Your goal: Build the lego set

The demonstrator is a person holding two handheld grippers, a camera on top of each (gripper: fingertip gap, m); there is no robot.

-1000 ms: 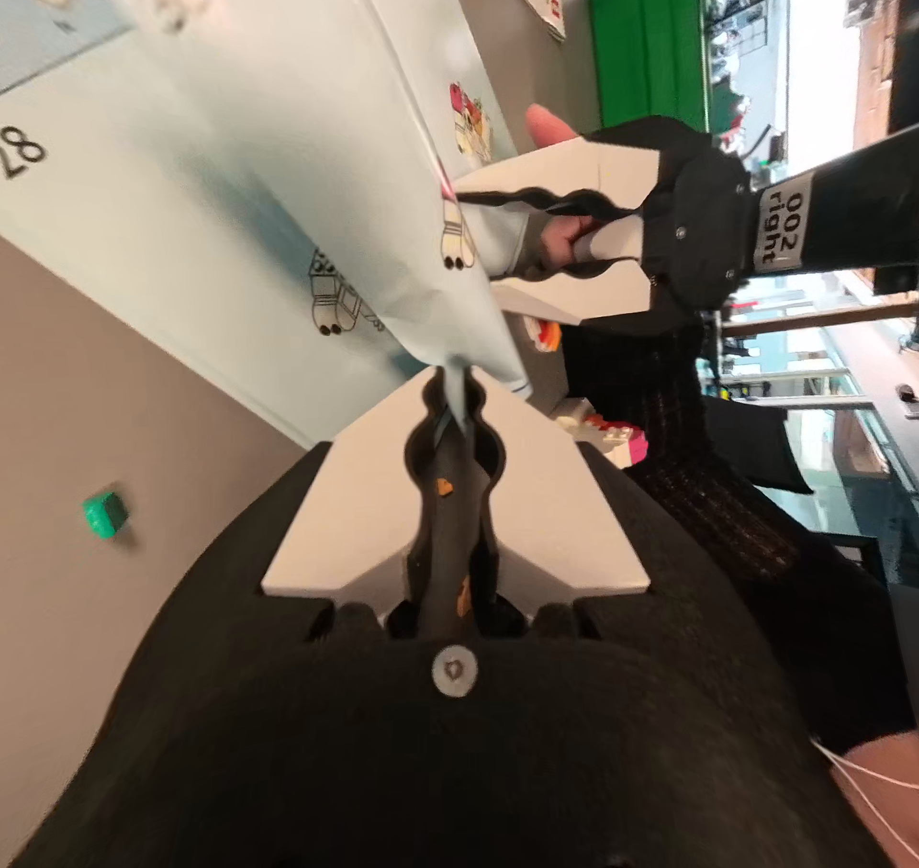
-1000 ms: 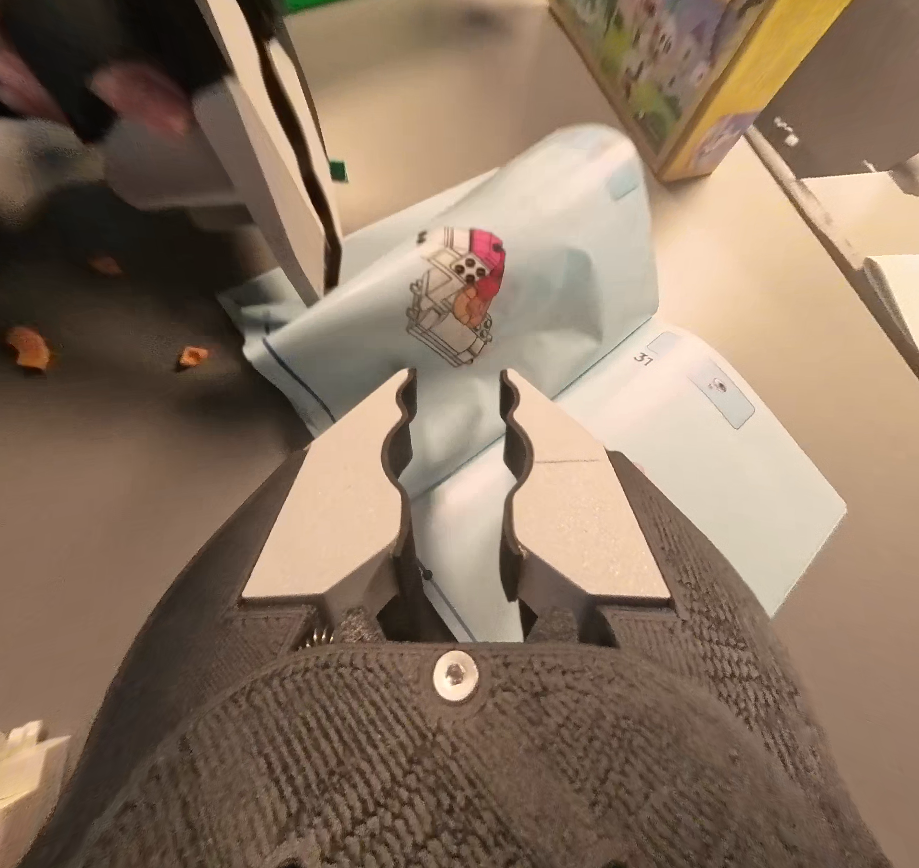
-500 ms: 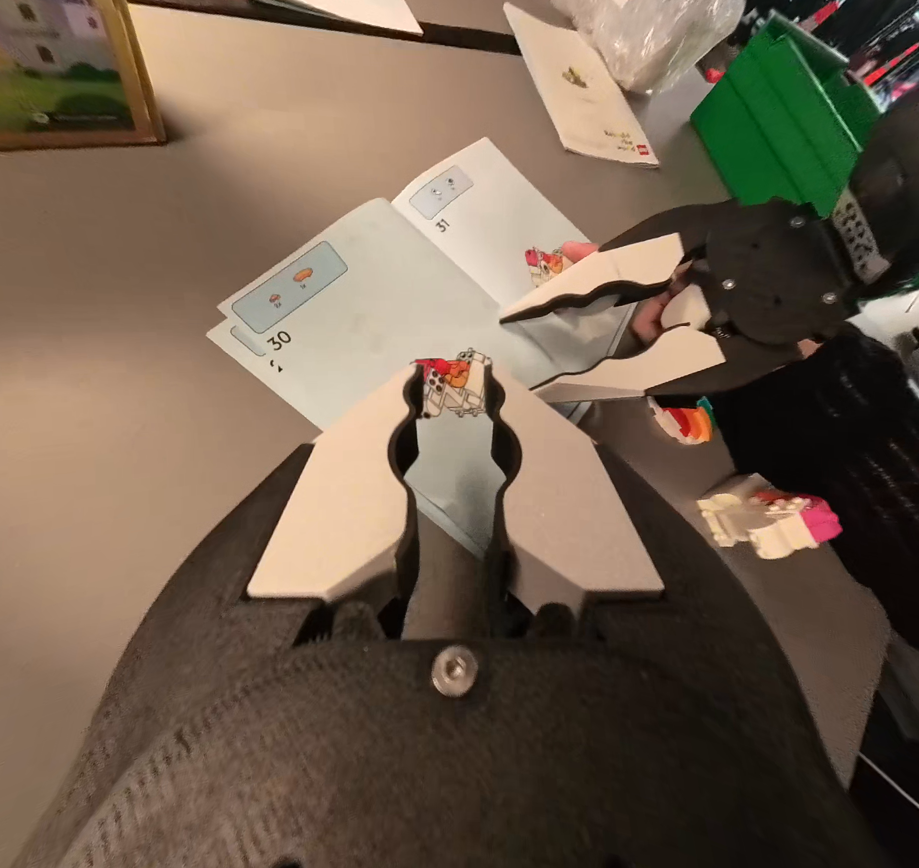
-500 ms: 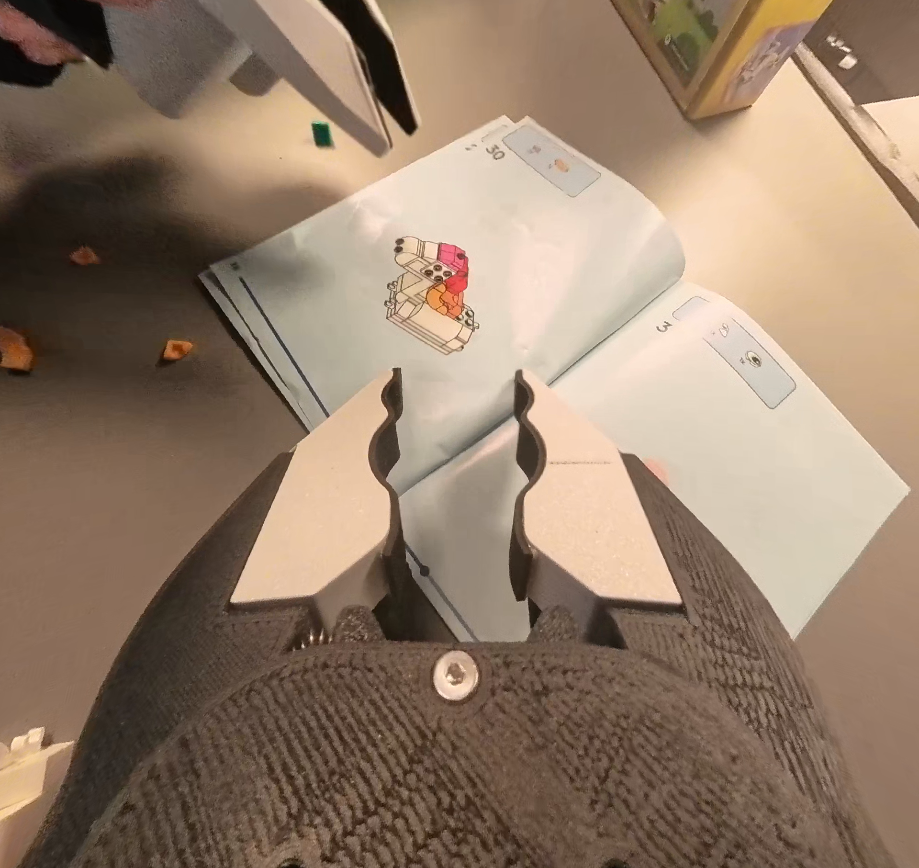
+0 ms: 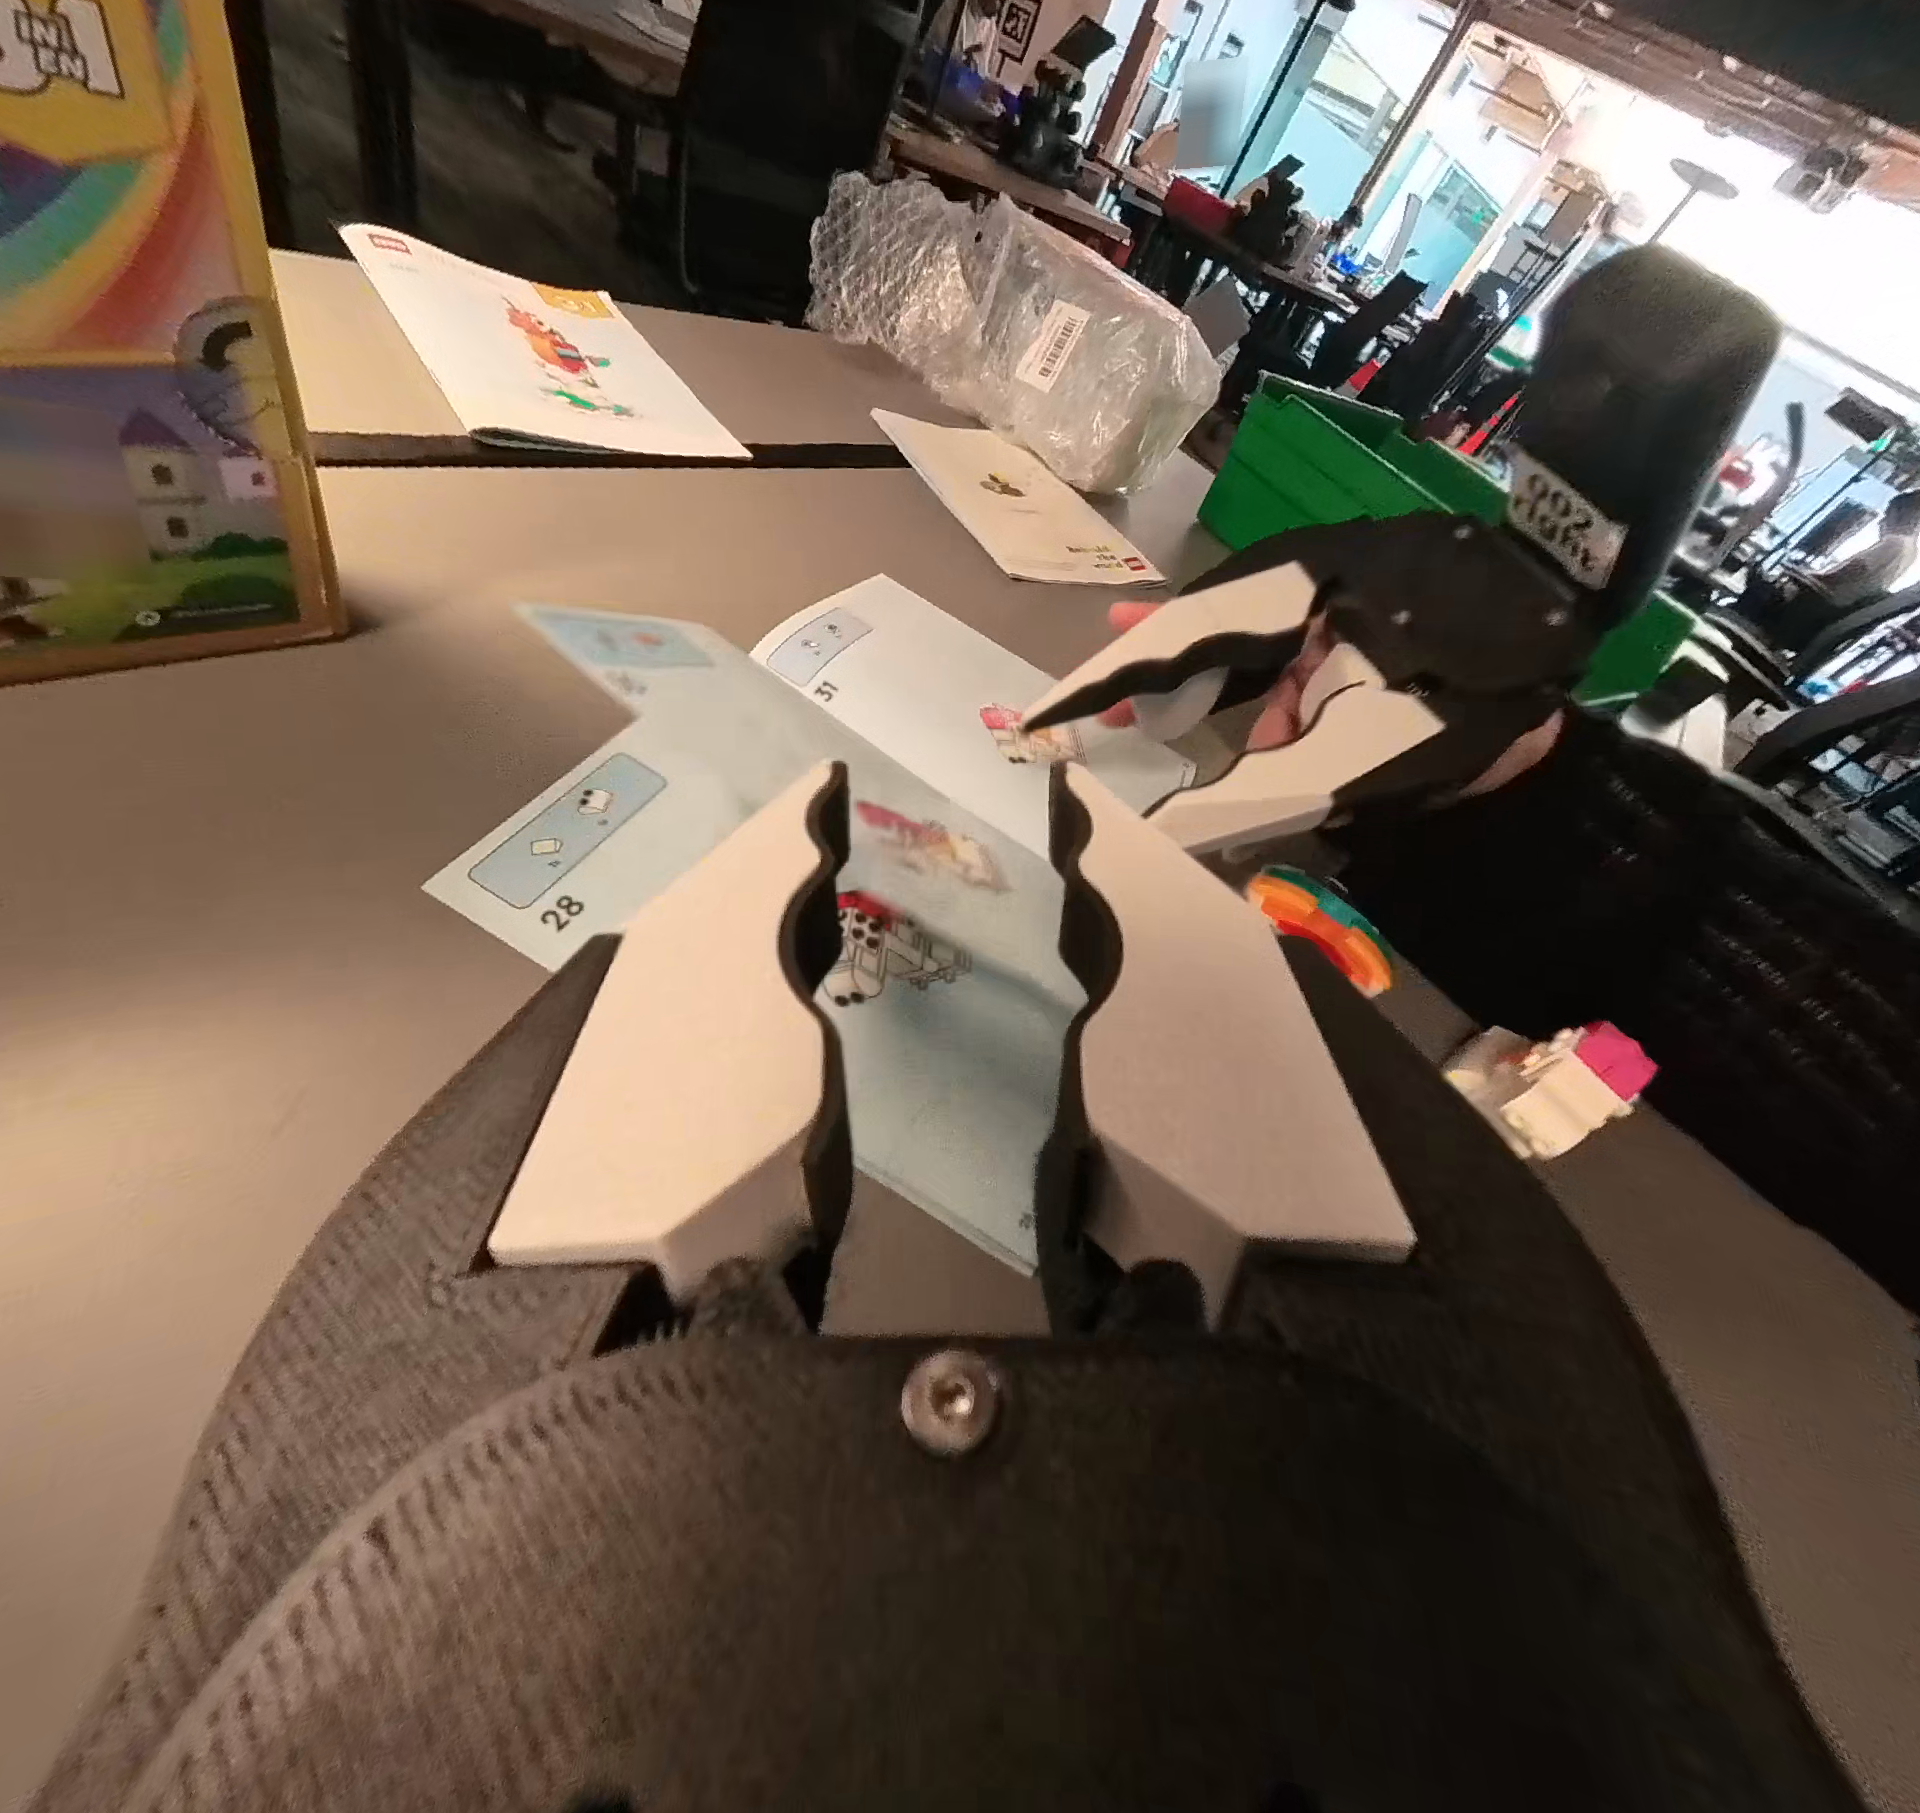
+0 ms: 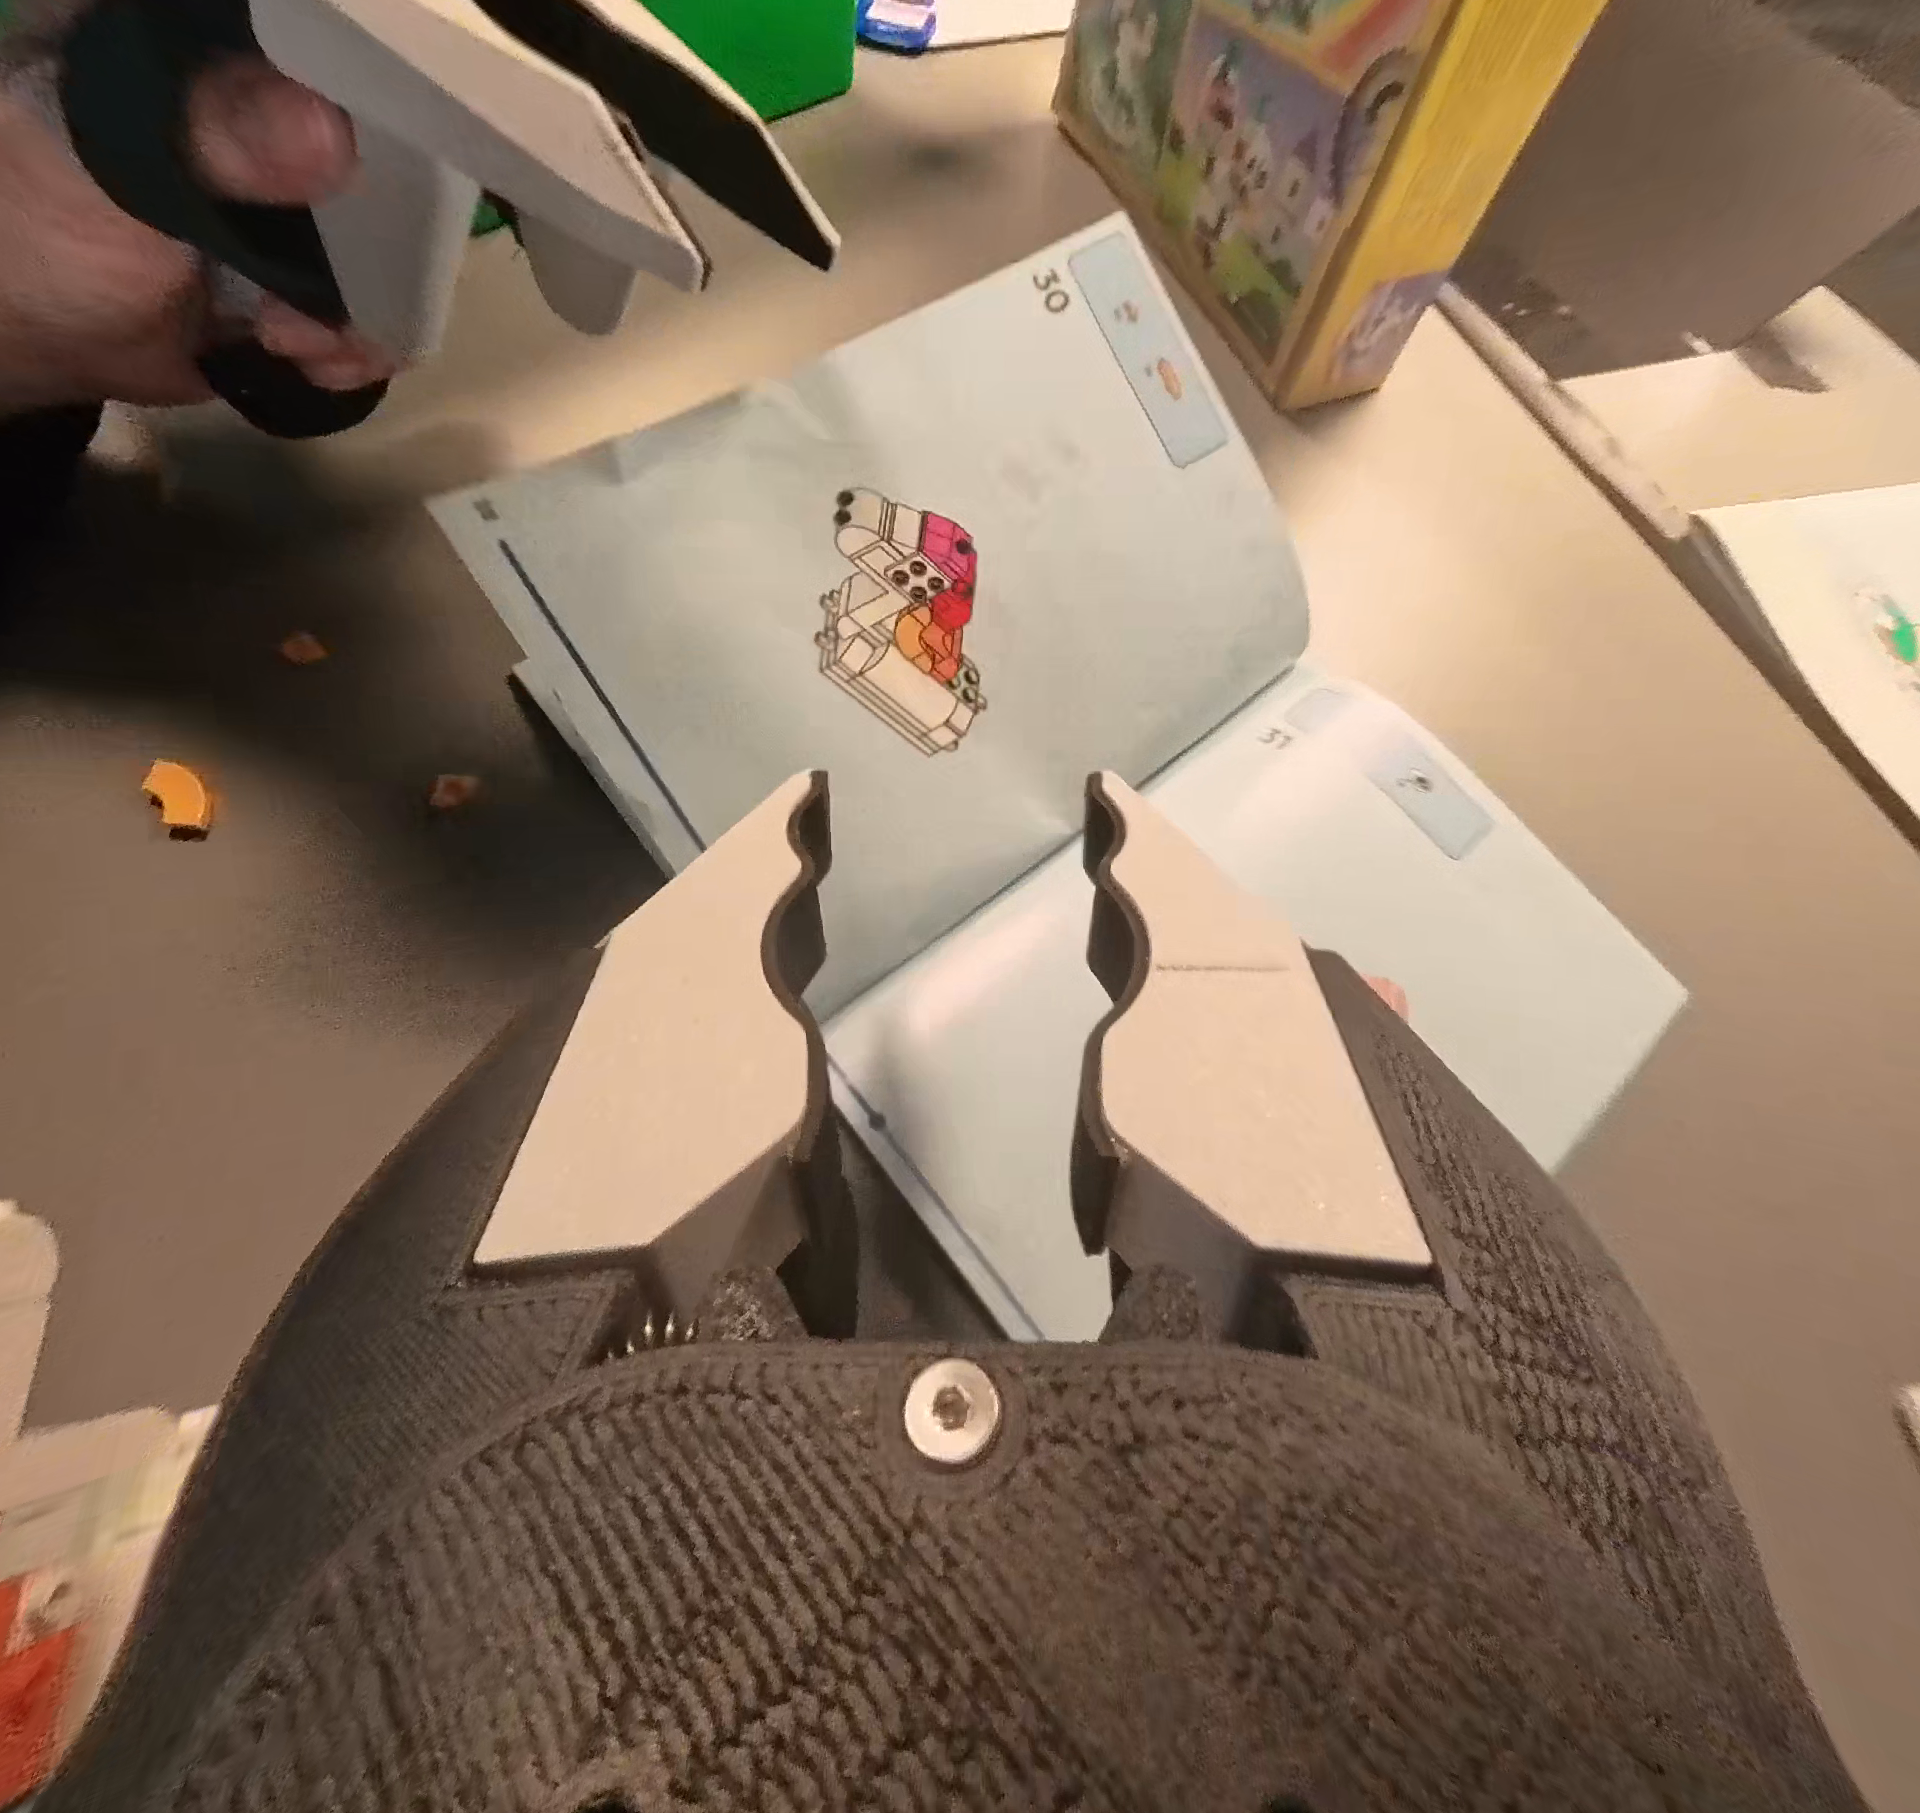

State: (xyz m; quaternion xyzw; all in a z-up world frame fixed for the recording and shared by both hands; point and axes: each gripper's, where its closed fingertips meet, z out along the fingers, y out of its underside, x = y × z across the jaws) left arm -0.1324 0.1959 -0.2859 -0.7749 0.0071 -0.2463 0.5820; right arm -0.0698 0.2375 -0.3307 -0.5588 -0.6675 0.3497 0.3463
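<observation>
Right wrist view: open tongs point(image 6: 956, 787) over printed, page-numbered instruction booklet point(image 6: 1039, 558).

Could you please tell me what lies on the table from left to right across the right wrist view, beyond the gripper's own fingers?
Orange curved piece → small orange bit → open light-blue instruction booklet → colourful set box → edge of a second booklet at far right.
</observation>
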